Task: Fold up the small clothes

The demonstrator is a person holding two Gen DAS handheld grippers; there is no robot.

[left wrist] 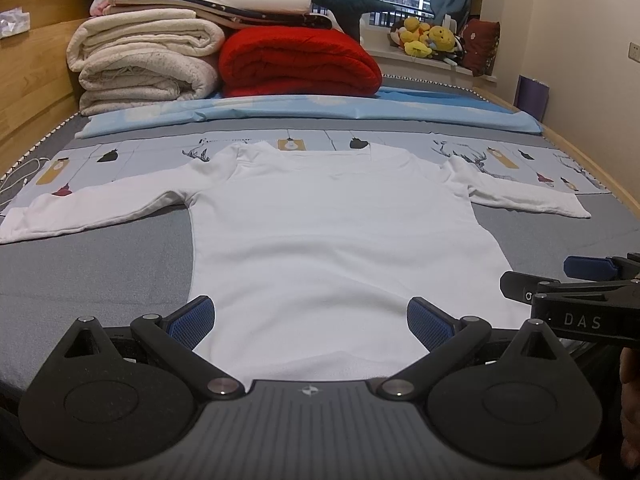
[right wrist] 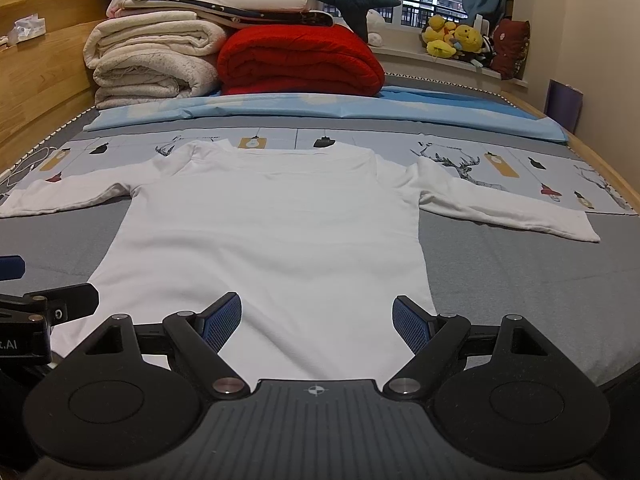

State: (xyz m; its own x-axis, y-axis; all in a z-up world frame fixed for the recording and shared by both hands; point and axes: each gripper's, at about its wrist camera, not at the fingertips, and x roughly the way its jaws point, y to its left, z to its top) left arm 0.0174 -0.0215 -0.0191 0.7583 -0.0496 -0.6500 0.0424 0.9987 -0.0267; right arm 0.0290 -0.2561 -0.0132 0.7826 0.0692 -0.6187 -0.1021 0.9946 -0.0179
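A white long-sleeved shirt lies flat on the grey bed, collar away from me and both sleeves spread sideways. My left gripper hovers open over the shirt's hem, its blue pads wide apart with nothing between them. My right gripper is also open over the hem, a little further right, its blue pads clear of the cloth. Each gripper shows at the edge of the other's view: the right one and the left one.
Folded cream blankets and a red blanket are stacked at the head of the bed, behind a light blue sheet. A wooden bed frame runs along the left. Plush toys sit on the windowsill.
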